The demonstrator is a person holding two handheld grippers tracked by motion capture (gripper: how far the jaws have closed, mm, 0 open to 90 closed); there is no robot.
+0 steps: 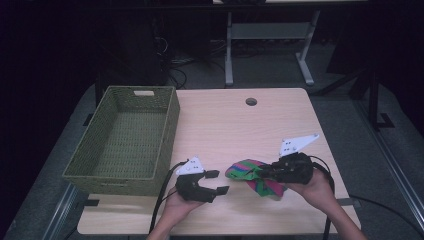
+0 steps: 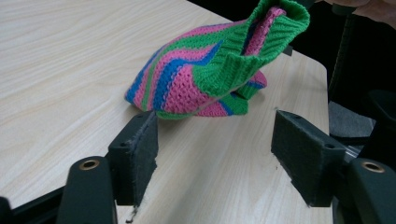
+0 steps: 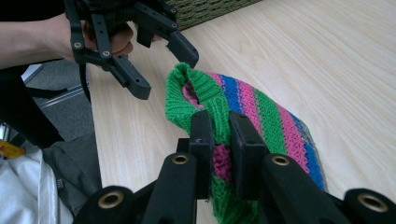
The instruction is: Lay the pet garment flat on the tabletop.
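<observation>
Pale wood table (image 1: 220,125); room behind seemingly dark.

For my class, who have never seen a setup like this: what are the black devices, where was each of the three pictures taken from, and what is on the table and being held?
A person holds a hand-operated gripper in each hand; there is no robot arm. The high view looks down on the wooden table from above the person's side. The other two pictures come from small cameras riding on the grippers, looking along their black fingers.

On the table stand a green woven basket and a striped knitted piece in pink, green and blue.

The right gripper is shut on the knitted piece, pinching its green ribbed edge and lifting that part while the rest lies on the table. The left gripper is open, its fingers close before the knit, holding nothing.
</observation>
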